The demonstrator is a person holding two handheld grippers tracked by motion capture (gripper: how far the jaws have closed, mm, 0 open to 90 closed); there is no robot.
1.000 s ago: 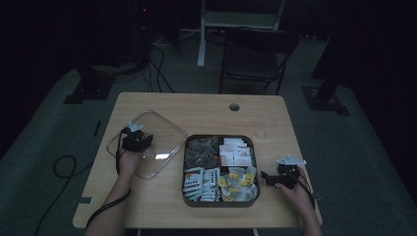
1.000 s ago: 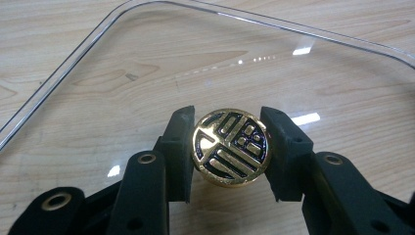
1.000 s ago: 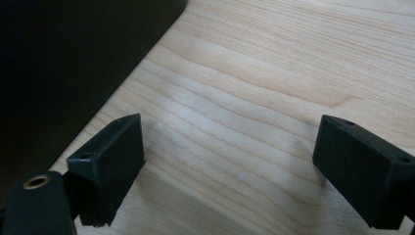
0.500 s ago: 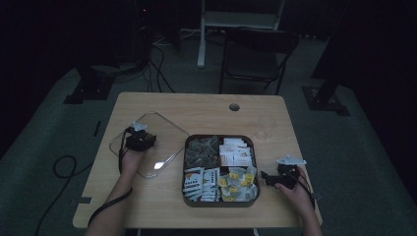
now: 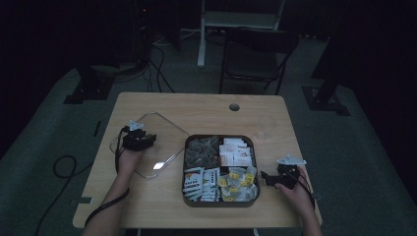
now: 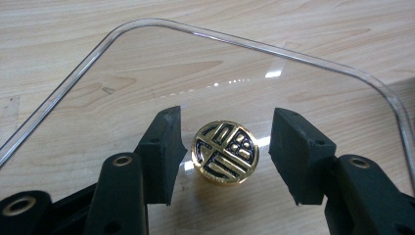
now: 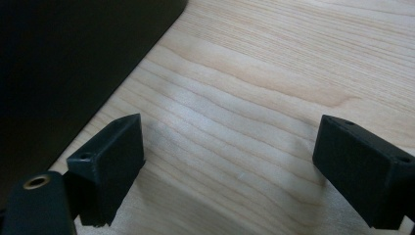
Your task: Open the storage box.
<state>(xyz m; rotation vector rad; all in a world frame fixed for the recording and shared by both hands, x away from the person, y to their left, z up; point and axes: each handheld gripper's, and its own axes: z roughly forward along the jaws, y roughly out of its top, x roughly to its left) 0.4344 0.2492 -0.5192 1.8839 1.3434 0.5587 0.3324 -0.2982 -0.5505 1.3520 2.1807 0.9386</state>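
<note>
A clear plastic lid point(image 5: 164, 132) lies flat on the wooden table, left of the tray. Its round gold knob point(image 6: 225, 152) with a black pattern stands between the jaws of my left gripper point(image 6: 225, 142). The jaws have just been opening, and a gap shows on each side of the knob, so the pads do not touch it. In the high view the left gripper point(image 5: 139, 140) sits over the lid's left part. My right gripper point(image 5: 268, 178) rests open on the table just right of the dark tray point(image 5: 220, 138), with only bare wood between its fingers point(image 7: 110, 156).
The tray holds several compartments of tea bags and sachets point(image 5: 219, 172). Its dark wall point(image 7: 58, 58) rises close on the left in the right gripper view. A cable hole point(image 5: 234, 106) is in the table's far side. A chair point(image 5: 255, 56) stands beyond the table.
The lid has shifted a little and settled flat on the table. The left gripper stays over it. The right gripper has not moved.
</note>
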